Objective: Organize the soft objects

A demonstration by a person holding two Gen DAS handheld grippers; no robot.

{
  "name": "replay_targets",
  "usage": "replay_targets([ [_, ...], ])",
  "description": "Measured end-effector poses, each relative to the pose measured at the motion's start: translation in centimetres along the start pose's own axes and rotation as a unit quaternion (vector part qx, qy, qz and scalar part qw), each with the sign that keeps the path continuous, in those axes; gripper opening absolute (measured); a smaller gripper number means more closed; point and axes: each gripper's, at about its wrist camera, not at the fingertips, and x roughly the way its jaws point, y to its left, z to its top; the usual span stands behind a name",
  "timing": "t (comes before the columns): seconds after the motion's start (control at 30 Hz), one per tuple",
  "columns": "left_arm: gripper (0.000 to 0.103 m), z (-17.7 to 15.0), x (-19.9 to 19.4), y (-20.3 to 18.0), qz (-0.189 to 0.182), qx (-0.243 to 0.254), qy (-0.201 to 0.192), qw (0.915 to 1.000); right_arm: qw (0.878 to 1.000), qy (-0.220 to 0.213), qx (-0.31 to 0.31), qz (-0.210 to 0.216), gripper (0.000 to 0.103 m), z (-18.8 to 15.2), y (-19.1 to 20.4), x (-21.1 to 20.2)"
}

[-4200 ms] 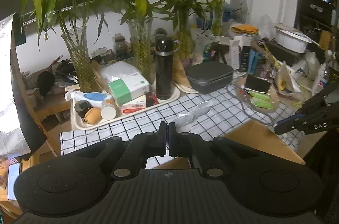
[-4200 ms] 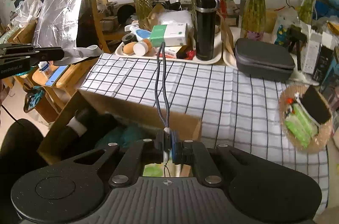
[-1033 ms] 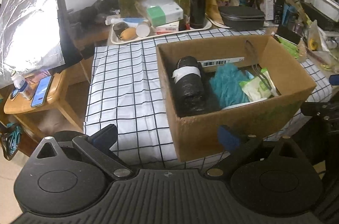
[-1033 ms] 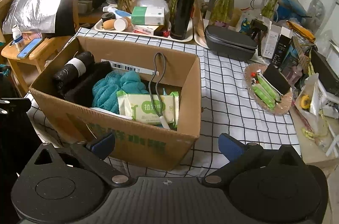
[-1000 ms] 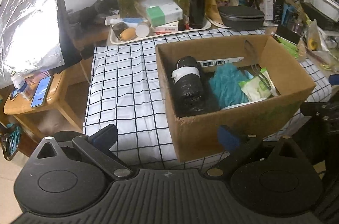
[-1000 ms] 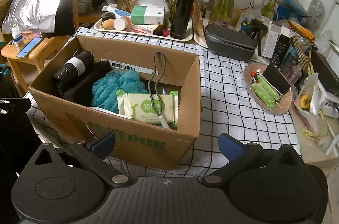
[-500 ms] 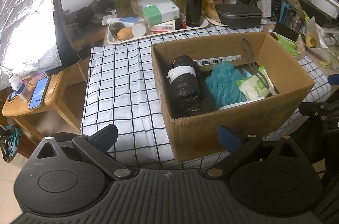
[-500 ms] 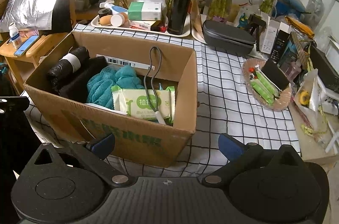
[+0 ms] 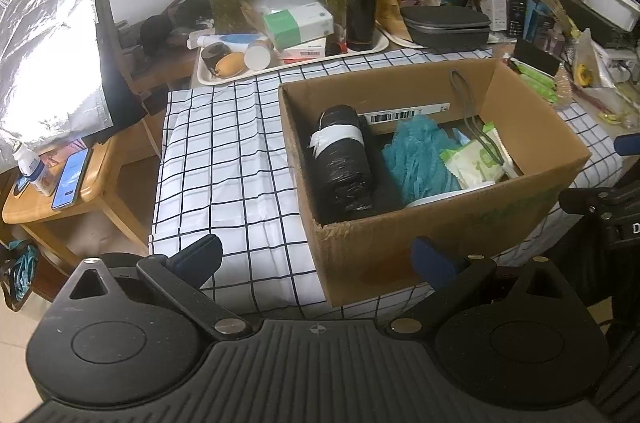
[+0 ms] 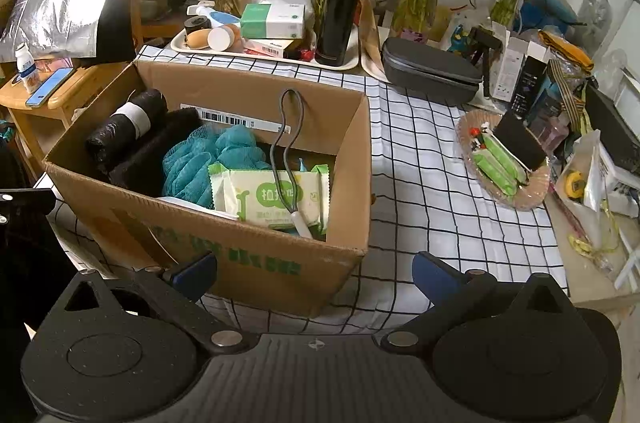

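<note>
A cardboard box (image 9: 532, 115) (image 10: 256, 263) stands on the checked tablecloth (image 9: 224, 159). Inside lie a black plastic roll (image 9: 340, 159) (image 10: 128, 123), a teal mesh sponge (image 9: 416, 155) (image 10: 208, 155), a green-and-white wipes pack (image 9: 472, 167) (image 10: 272, 199) and a grey cord (image 9: 468, 111) (image 10: 286, 143). My left gripper (image 9: 316, 259) is open and empty, held back from the box's near left corner. My right gripper (image 10: 312, 271) is open and empty, in front of the box's near right wall.
A tray (image 10: 340, 65) with a tissue box (image 10: 274, 21) and black flask (image 10: 342, 11) stands behind the box. A grey case (image 10: 428, 71) and a snack basket (image 10: 504, 159) are to the right. A wooden side table (image 9: 56, 195) with a phone is on the left.
Both grippers, shut 4.2 s ago on a grey strap and the cord, are now open and empty. Over the last second both pulled back slightly from the box.
</note>
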Motion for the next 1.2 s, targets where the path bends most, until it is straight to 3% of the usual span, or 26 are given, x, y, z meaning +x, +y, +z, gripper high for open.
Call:
replay_targets([
  [1.2,0.103,0.07,0.00,0.16,-0.005,0.000,0.005,1.0000,1.000,0.004,0.003,0.007,0.103,0.02,0.25,0.12],
])
